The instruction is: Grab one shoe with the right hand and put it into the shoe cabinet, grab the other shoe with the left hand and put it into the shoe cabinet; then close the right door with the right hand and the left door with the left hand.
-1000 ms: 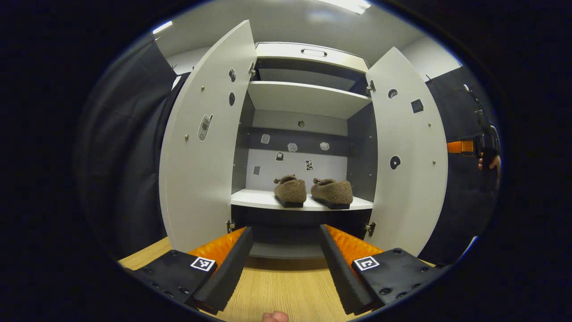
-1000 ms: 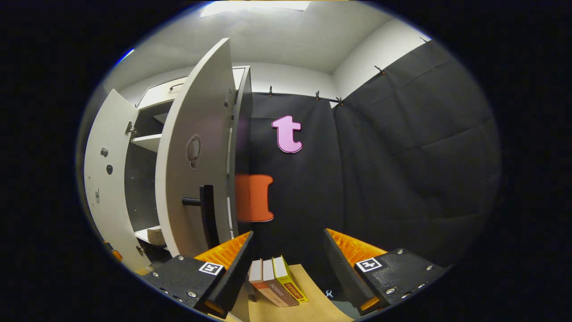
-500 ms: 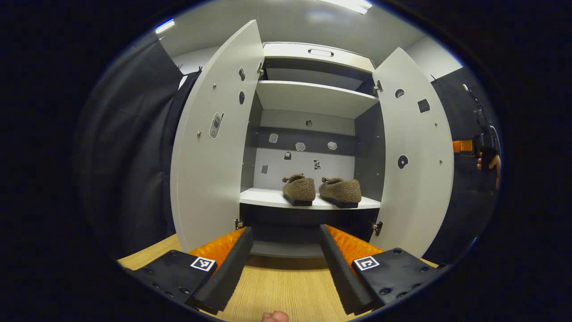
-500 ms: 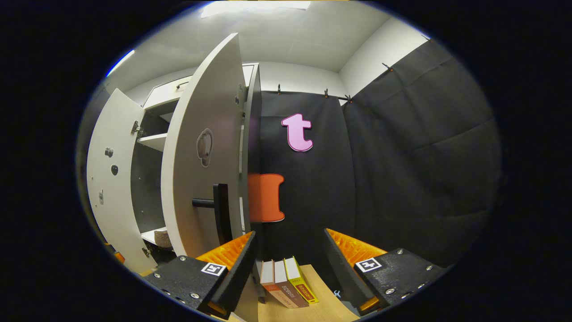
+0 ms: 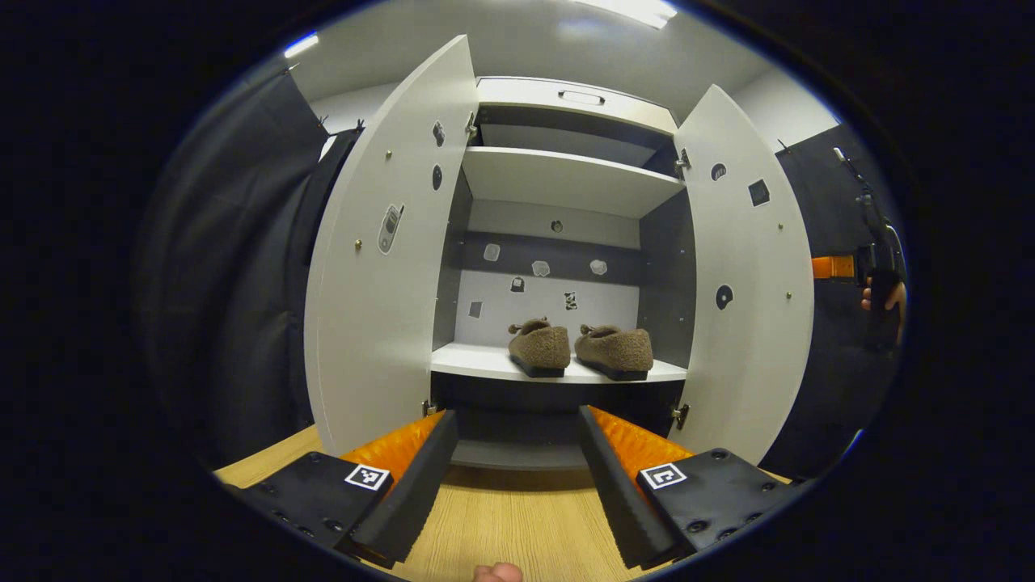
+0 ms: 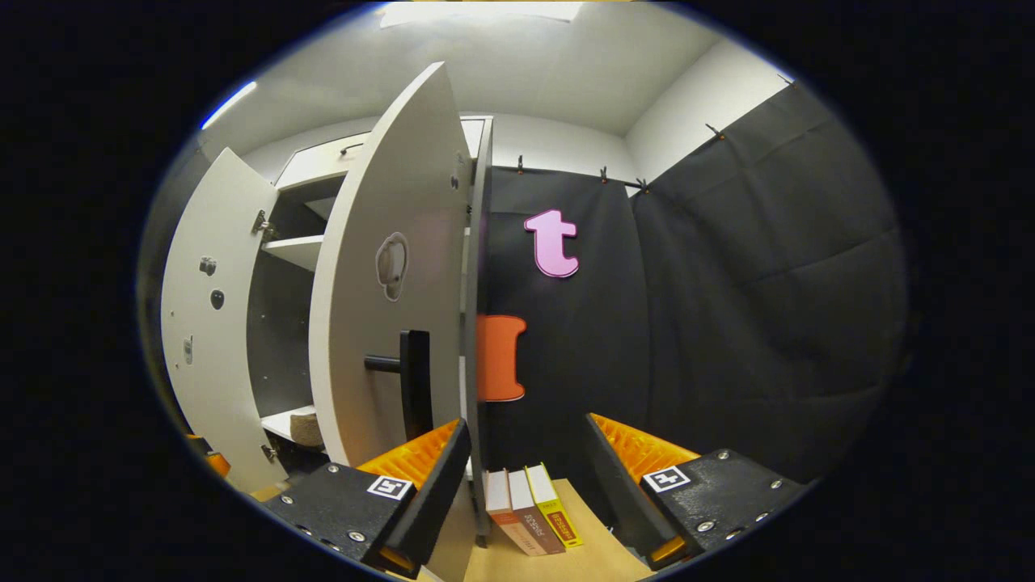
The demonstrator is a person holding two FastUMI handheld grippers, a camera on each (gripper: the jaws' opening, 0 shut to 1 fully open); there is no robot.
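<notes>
Two brown fuzzy shoes (image 5: 580, 349) stand side by side on the lower shelf of the white shoe cabinet (image 5: 566, 178). Both doors are swung open: the left door (image 5: 388, 259) and the right door (image 5: 748, 283). My left gripper (image 5: 517, 477) hangs open in front of the cabinet, above the wooden floor, with nothing in it. In the right gripper view, my right gripper (image 6: 521, 485) is open beside the outer face of the right door (image 6: 388, 283), near its black handle (image 6: 412, 384). The edge of one shoe (image 6: 306, 427) peeks out past that door.
A hand holding the other gripper (image 5: 881, 283) appears at the far right of the left gripper view. Three books (image 6: 530, 509) lie on a wooden surface just beyond my right fingers. Black cloth walls flank the cabinet on both sides.
My right gripper has shifted left and closer to the right door, so the door and its handle slid right in that view. The left gripper barely moved; the shoes stayed put.
</notes>
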